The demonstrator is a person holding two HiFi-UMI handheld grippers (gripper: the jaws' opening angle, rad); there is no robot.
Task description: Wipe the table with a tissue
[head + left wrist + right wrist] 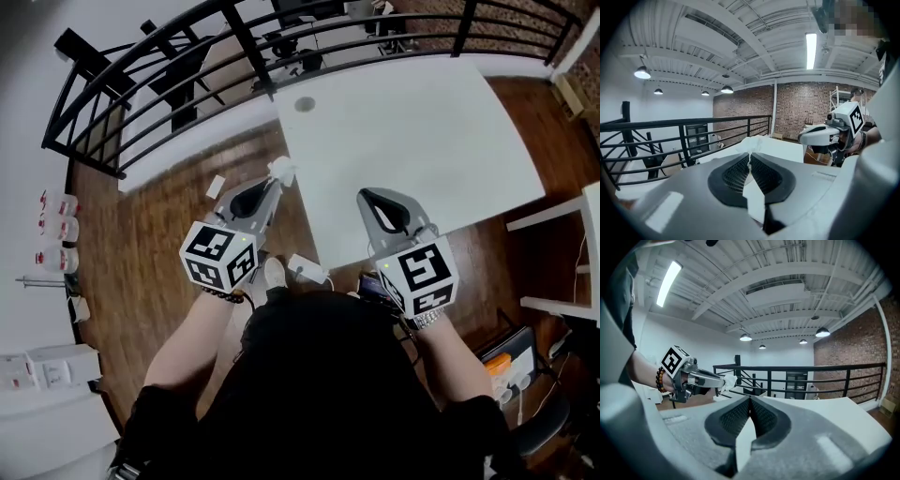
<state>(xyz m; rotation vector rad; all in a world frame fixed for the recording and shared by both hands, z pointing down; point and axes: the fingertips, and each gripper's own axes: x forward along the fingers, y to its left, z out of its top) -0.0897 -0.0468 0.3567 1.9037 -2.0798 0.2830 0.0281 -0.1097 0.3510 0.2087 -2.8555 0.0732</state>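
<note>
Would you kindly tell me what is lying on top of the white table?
Only a small grey round spot shows, near the far corner of the table. The right gripper covers a patch by the near edge, so that part cannot be seen.

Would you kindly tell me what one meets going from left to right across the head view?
White bottles with red labels → left gripper, shut on a crumpled white tissue → right gripper, shut and empty → white furniture frame.

White tissue (281, 170), white table (412, 141), black railing (248, 47)
</note>
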